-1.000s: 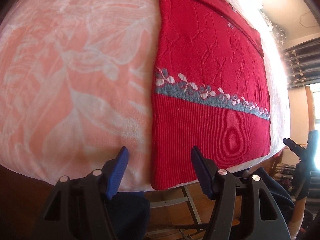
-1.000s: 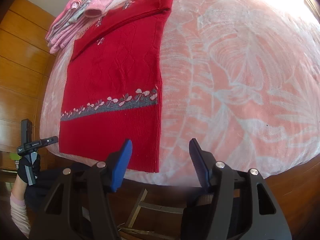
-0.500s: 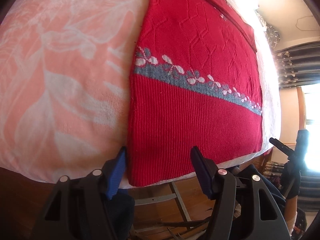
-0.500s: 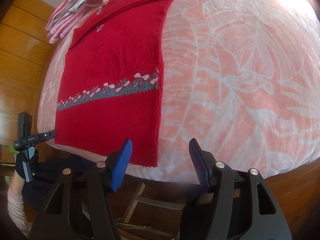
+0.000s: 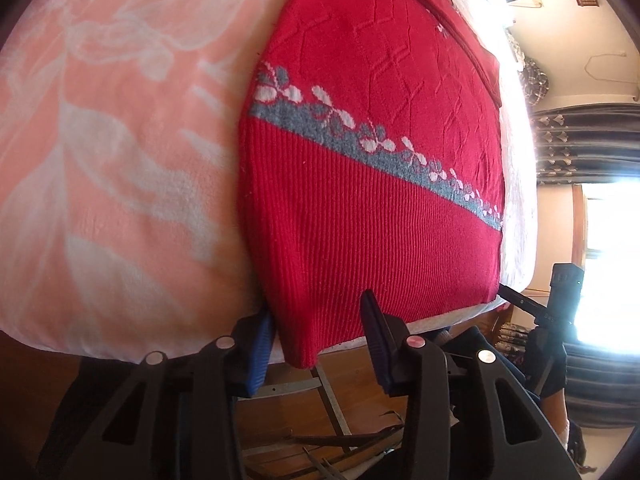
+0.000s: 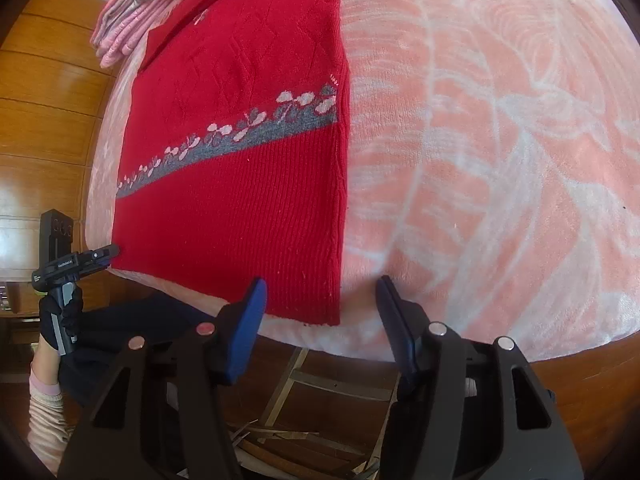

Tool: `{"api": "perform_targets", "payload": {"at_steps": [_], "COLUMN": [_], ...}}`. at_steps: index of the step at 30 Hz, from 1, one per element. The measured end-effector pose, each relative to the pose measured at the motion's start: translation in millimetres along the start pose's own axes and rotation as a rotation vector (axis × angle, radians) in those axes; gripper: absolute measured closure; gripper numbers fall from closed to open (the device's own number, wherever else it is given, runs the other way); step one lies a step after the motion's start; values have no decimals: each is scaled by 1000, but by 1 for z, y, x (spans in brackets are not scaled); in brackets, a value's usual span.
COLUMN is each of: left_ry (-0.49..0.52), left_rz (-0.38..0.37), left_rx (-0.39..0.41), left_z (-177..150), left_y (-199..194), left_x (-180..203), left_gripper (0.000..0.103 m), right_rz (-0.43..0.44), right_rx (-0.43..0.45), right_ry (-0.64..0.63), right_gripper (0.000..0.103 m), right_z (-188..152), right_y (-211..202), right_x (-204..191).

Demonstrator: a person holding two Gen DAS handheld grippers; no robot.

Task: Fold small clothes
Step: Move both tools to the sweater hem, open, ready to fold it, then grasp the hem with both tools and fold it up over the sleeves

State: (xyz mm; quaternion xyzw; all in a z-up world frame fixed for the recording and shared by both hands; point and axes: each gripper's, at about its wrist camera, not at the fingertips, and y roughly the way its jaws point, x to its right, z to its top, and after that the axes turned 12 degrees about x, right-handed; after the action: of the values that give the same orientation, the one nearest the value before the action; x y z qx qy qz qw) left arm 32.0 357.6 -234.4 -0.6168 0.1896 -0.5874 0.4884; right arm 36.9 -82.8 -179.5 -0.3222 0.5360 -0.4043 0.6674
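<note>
A red knit sweater (image 5: 372, 184) with a grey and white flower band lies flat on a pink floral blanket (image 5: 112, 152), its ribbed hem at the near table edge. My left gripper (image 5: 316, 320) is open, its blue pads on either side of the hem's left corner. In the right wrist view the same sweater (image 6: 248, 176) fills the upper left. My right gripper (image 6: 320, 308) is open around the hem's right corner, one pad over the knit and one over the blanket (image 6: 500, 152).
A pile of pink folded clothes (image 6: 148, 12) sits beyond the sweater at the far left. A gloved hand (image 6: 60, 316) holds the other gripper at the left edge. Wooden floor and a metal table frame (image 6: 288, 380) lie below the table edge. Dark curtains (image 5: 588, 140) hang at right.
Both grippers have moved forward toward the sweater's hem. Each open pair of fingers now straddles a bottom corner of the sweater. The sweater itself has not moved.
</note>
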Motion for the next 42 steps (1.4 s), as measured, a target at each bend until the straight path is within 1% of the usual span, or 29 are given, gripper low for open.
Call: {"api": "perform_targets", "payload": {"at_steps": [2, 4, 6, 7, 10, 11, 12, 13, 15, 16, 20, 24, 26, 30, 36, 39, 42], "left_ry": [-4, -4, -1, 3, 15, 17, 16, 12, 1, 3, 31, 38, 46, 37, 40, 33, 29], "left_rz": [-2, -1, 1, 5, 26, 32, 36, 31, 17, 15, -1, -30, -53, -74, -88, -94, -84], "left_rx": [1, 2, 5, 6, 14, 19, 24, 28, 38, 43, 72, 99, 125, 169, 256, 305, 361], "left_z": [1, 0, 0, 0, -1, -1, -1, 0, 1, 2, 4, 8, 11, 19, 39, 54, 75], "left_y": [1, 1, 1, 0, -1, -1, -1, -2, -4, -5, -11, -16, -22, -33, -52, -61, -70], "left_x": [0, 0, -1, -1, -1, -2, -3, -5, -6, -5, 6, 16, 20, 26, 40, 48, 58], "left_gripper": [61, 62, 62, 63, 72, 78, 85, 87, 93, 94, 95, 95, 95, 95, 95, 95, 95], "right_rz": [1, 8, 23, 23, 16, 25, 43, 53, 45, 44, 62, 98, 118, 153, 199, 225, 234], "right_rx": [-2, -3, -8, -12, -12, -12, -12, -10, -2, 2, 24, 69, 94, 134, 214, 262, 309], "right_ry": [-5, -4, 5, 4, -2, -1, 4, 8, -10, -15, -4, 16, 25, 46, 82, 102, 128], "right_gripper": [50, 57, 70, 72, 79, 89, 95, 96, 97, 97, 97, 97, 98, 98, 99, 99, 99], "right_z": [0, -1, -2, -3, -4, -4, -4, -5, -5, -5, -3, 4, 8, 17, 39, 54, 74], "right_y": [2, 2, 4, 5, 6, 5, 6, 5, 3, 2, -6, -21, -29, -41, -61, -74, -83], "right_x": [0, -2, -1, -1, -2, -3, -4, -4, -8, -9, -12, -12, -14, -15, -23, -28, -31]}}
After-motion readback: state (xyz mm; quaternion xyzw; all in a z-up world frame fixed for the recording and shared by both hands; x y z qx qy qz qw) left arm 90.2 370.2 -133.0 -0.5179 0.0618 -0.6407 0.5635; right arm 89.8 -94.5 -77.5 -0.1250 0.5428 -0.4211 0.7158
